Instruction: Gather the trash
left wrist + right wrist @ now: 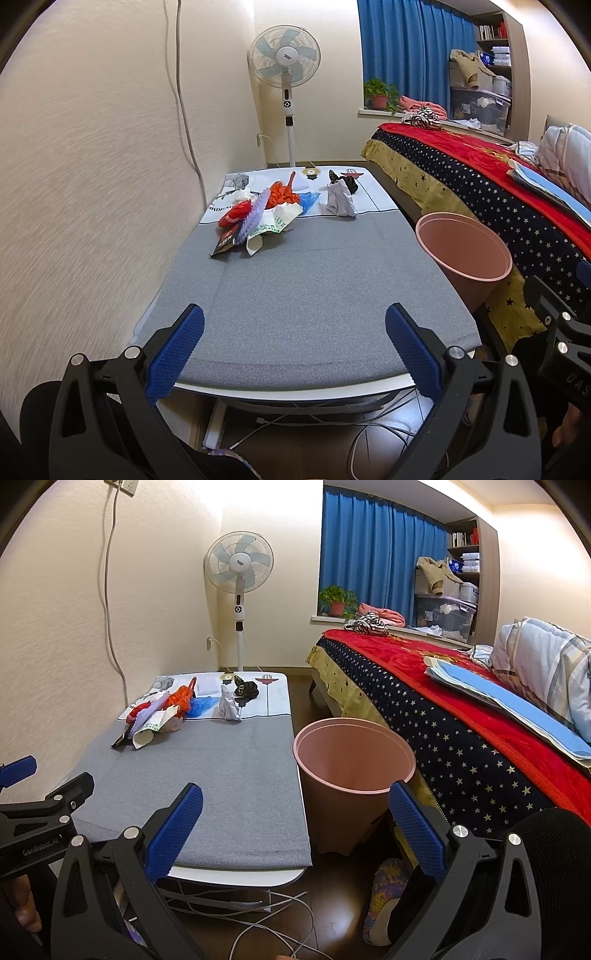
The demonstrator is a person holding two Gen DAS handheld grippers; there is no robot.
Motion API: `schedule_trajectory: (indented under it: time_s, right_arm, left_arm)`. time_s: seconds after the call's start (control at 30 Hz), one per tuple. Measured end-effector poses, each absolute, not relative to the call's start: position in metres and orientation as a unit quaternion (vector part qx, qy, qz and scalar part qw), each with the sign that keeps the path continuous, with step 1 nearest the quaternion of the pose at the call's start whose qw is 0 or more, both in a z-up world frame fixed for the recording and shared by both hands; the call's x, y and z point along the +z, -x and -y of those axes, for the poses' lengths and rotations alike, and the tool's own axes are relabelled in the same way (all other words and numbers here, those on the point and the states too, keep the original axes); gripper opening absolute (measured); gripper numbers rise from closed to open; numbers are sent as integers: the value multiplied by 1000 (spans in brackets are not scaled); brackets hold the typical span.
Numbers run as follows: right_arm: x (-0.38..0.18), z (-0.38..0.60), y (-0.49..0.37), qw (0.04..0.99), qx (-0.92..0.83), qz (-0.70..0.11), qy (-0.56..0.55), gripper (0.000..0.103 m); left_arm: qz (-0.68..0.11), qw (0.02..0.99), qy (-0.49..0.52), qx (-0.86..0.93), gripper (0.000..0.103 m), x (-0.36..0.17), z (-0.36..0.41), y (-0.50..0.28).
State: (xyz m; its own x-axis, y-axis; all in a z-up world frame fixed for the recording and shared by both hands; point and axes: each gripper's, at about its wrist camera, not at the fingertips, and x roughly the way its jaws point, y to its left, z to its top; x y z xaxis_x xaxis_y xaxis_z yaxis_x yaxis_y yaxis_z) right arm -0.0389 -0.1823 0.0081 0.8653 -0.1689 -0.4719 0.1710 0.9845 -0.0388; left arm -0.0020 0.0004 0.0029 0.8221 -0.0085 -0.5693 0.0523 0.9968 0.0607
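Observation:
A pile of trash lies on the far part of the grey-covered table: red and orange plastic, a purple bubbly strip, white paper, a dark wrapper. It also shows in the right wrist view. A crumpled grey-white piece stands to its right. An empty pink bin stands on the floor beside the table's right edge, also in the right wrist view. My left gripper is open and empty over the table's near edge. My right gripper is open and empty near the table's near right corner.
A bed with a red and starry blanket runs along the right. A standing fan is behind the table. A wall borders the table's left. Cables and a slipper lie on the floor below.

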Motion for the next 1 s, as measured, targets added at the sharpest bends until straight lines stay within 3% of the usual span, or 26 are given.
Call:
schedule_trajectory:
  time_s: [1.0]
  right_arm:
    - [7,180,38,965,-85,-247,1,98]
  left_arm:
    - [-299,953,-34,-16,95,2,-1,1]
